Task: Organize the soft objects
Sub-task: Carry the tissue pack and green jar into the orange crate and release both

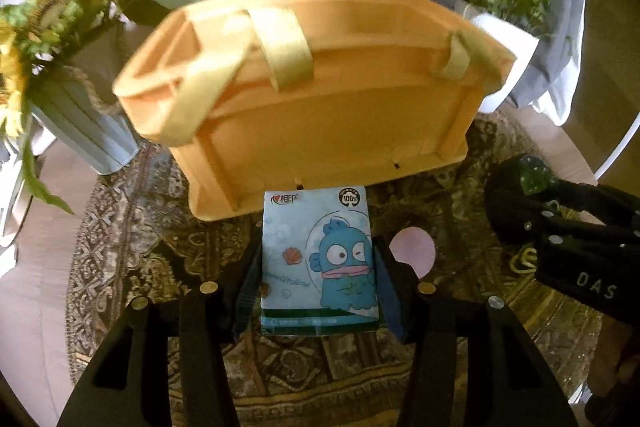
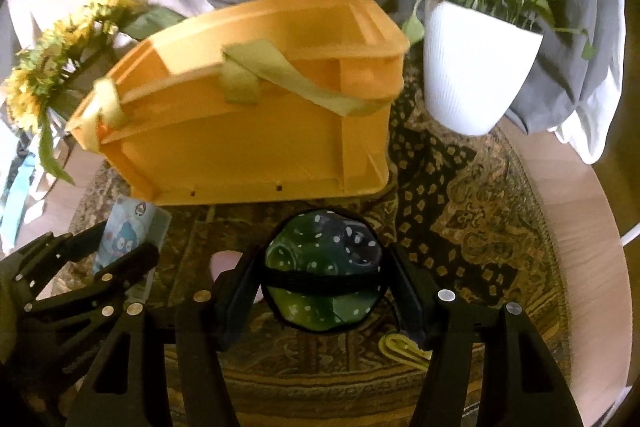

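The left gripper [image 1: 318,267] has its jaws closed on a tissue pack [image 1: 318,259], and the right gripper [image 2: 324,279] has its jaws closed on a green dotted pouch [image 2: 324,267]. Both soft things are held above the patterned mat [image 2: 472,195] on the table [image 2: 568,195], just in front of the orange bag [image 1: 320,115]. I think they are carried there to go into its compartments. Sunflowers [image 1: 60,11] and a potted plant [image 2: 472,67] stand beside the bag.

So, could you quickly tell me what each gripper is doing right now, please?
Left gripper: shut on the tissue pack.
Right gripper: shut on the green spotted pouch.
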{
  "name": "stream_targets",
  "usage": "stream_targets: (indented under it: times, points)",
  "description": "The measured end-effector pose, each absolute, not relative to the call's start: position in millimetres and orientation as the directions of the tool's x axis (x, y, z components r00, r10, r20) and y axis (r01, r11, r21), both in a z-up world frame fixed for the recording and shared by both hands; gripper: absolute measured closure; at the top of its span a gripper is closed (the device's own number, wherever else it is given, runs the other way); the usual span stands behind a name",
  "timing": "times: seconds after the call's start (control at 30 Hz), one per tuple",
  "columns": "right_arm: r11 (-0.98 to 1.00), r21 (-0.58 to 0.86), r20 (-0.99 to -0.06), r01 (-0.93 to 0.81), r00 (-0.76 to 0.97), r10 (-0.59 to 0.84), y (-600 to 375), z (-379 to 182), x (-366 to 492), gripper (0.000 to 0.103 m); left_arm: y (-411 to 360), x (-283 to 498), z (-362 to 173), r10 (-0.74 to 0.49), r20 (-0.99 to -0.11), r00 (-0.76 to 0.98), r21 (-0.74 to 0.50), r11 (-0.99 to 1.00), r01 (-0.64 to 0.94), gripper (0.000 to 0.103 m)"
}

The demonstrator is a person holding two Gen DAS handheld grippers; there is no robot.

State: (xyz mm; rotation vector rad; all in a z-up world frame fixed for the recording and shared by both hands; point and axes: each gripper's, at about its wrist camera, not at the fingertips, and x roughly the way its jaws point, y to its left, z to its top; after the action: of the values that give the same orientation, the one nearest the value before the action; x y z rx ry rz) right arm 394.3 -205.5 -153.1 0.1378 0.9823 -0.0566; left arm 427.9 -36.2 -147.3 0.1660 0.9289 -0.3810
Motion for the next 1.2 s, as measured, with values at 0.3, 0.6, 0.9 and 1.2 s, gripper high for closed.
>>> stream_targets:
  times: [0.3, 0.6, 0.9, 1.2]
  points:
    - [0.993, 0.093, -0.781, 0.071, 0.624, 0.029, -194.1, -122.1, 380.4, 0.040, -19.5, 404.6, -112.9, -0.261, -0.743, 0.616, -0.028, 0.932, 0.362, 0.051]
    - [0.994, 0.111, -0.727, 0.019, 0.683, 0.068, -181.4, -94.0, 372.7, 0.040, -6.8, 395.2, -82.5, -0.272, -0.691, 0.670, -0.042, 0.940, 0.338, 0.051]
    - [0.992, 0.122, -0.665, -0.025, 0.740, 0.100, -171.8, -67.3, 379.8, 0.040, -1.0, 399.2, -52.5, -0.269, -0.611, 0.744, -0.007, 0.942, 0.335, 0.051]
    - [0.995, 0.095, -0.583, -0.033, 0.808, 0.082, -166.4, -38.5, 389.6, 0.040, 0.8, 410.9, -32.4, -0.253, -0.538, 0.804, 0.052, 0.942, 0.331, 0.051]
